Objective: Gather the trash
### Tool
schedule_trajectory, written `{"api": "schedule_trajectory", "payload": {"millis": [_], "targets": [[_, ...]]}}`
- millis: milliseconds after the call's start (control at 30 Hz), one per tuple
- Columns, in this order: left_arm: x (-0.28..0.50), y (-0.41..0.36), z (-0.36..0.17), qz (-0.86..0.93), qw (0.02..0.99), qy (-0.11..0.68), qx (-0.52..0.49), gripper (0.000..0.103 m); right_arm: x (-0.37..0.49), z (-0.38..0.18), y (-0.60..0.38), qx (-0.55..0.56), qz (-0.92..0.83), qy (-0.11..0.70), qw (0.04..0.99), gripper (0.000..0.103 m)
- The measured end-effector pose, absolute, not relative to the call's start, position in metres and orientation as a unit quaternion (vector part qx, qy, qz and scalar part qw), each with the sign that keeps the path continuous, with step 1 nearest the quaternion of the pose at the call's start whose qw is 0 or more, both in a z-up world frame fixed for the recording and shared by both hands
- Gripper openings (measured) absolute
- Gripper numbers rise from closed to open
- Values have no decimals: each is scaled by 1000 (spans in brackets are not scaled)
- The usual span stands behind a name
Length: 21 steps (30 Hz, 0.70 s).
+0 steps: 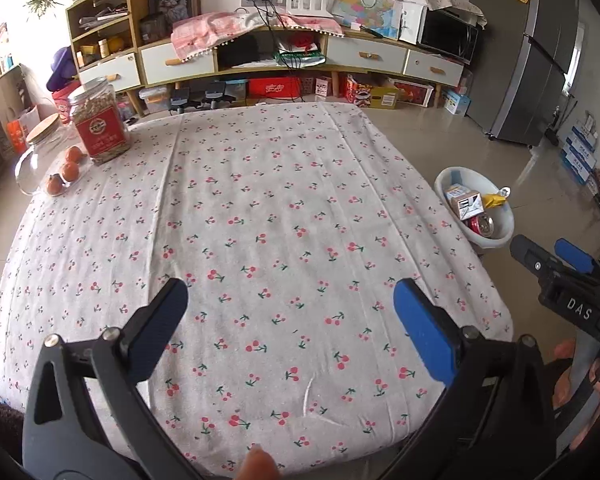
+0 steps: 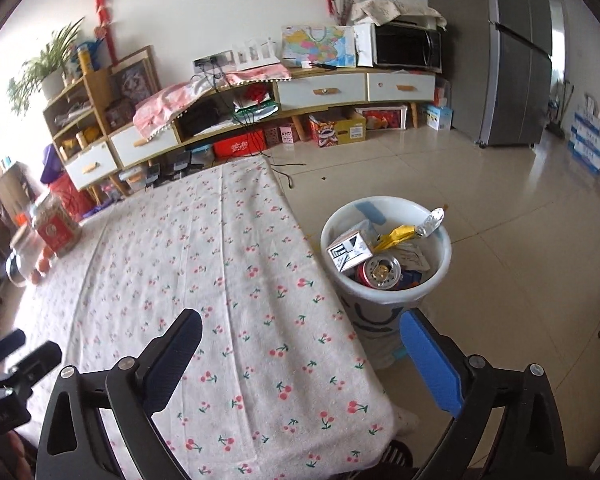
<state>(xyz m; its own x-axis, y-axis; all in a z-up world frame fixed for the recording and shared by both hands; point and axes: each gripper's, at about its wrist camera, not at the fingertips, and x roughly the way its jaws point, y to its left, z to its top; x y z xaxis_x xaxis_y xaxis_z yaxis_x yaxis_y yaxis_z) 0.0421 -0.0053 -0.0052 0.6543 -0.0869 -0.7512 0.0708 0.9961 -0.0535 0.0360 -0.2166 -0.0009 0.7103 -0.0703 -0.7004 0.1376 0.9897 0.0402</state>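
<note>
Both claws wide apart, nothing between: left claw (image 1: 290, 320), right claw (image 2: 300, 354), over cherry-print bench (image 1: 260, 208). Trash sits in white bin (image 2: 444, 240), centre right of right wrist view: can (image 2: 382, 272), carton (image 2: 348, 254), yellow wrapper (image 2: 396, 236).

Cherry-print table (image 1: 284, 208) with jars (image 1: 100, 120), oranges (image 1: 70, 170).

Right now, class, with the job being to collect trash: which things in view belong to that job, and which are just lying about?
Belongs to the job:
white bin
crushed can
carton
yellow wrapper

Just lying about:
red-labelled jar
glass jar with cork lid
small orange fruits
cherry-print tablecloth
</note>
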Motion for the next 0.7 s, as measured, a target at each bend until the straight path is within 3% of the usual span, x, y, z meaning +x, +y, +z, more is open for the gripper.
{"api": "schedule_trajectory", "payload": {"millis": [700], "targets": [[36, 11, -12, -18, 915, 402, -35, 102, 30, -20, -206, 3, -78, 362, 929, 103]]}}
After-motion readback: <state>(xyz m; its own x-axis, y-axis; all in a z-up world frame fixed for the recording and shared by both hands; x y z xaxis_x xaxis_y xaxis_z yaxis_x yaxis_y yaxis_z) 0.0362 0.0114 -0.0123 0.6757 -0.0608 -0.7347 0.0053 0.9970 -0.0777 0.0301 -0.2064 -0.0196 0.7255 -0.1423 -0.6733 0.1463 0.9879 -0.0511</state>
